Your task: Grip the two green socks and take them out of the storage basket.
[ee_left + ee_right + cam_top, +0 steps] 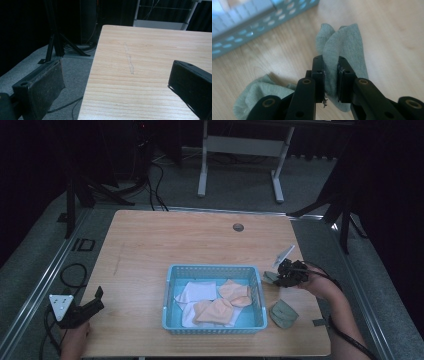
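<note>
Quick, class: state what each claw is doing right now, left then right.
Left claw: open, holding nothing, at the wooden table's edge.
Right claw: shut on a grey-green fabric sock.

My left gripper (98, 299) low at the near-left table corner, jaws spread wide, hand (75, 340) behind it, my right gripper (330, 75) clamped on a grey-green sock (342, 47), right forearm (345, 320) angling in

We see grey-green sock (342, 47) pinched upright between right gripper (330, 77) jaws, beside blue basket (215, 270). Second grey-green sock (283, 313) flat on table, right of basket. Basket holds white (196, 292) and peach (227, 300) cloths.
</note>
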Motion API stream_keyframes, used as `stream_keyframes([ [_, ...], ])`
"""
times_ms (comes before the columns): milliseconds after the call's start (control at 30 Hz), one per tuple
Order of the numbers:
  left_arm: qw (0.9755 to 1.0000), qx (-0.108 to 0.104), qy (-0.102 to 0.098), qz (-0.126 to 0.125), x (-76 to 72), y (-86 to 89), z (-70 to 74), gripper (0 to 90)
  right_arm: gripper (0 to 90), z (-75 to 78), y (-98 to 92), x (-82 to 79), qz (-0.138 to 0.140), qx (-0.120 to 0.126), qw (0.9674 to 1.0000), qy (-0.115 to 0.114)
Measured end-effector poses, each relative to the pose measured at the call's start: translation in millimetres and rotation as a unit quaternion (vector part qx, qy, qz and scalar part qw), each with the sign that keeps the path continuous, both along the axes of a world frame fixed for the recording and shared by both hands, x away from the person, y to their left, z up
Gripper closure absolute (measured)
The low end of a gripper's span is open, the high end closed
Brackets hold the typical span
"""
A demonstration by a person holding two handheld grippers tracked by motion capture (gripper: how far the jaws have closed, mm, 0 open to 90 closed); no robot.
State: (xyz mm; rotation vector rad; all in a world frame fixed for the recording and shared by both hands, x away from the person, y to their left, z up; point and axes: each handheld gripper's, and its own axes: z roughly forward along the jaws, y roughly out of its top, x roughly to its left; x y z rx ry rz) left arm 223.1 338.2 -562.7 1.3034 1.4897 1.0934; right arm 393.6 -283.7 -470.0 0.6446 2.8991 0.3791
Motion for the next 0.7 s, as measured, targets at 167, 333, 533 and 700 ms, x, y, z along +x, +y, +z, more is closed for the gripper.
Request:
stream_keyframes([
  [167,1.0000,0.001,0.000,0.000,-0.1,-0.1,0.0,0.5,78.7,-27.7,2.2,-0.7,-0.001,-0.010,0.9996,0.024],
  [333,1.0000,0.001,0.000,0.000,0.0,-0.1,0.0,0.5,78.2,-41.9,4.6,-0.5,-0.003,-0.012,0.9992,0.038],
  [533,1.0000,0.001,0.000,0.000,-0.2,0.0,0.0,0.5,64.0,-42.8,5.8,-0.9,-0.005,-0.004,0.9987,0.050],
  [700,1.0000,0.001,0.000,-0.001,-0.1,0.0,0.0,0.5,46.3,-19.5,-2.9,-3.6,-0.014,0.009,0.9995,0.025],
])
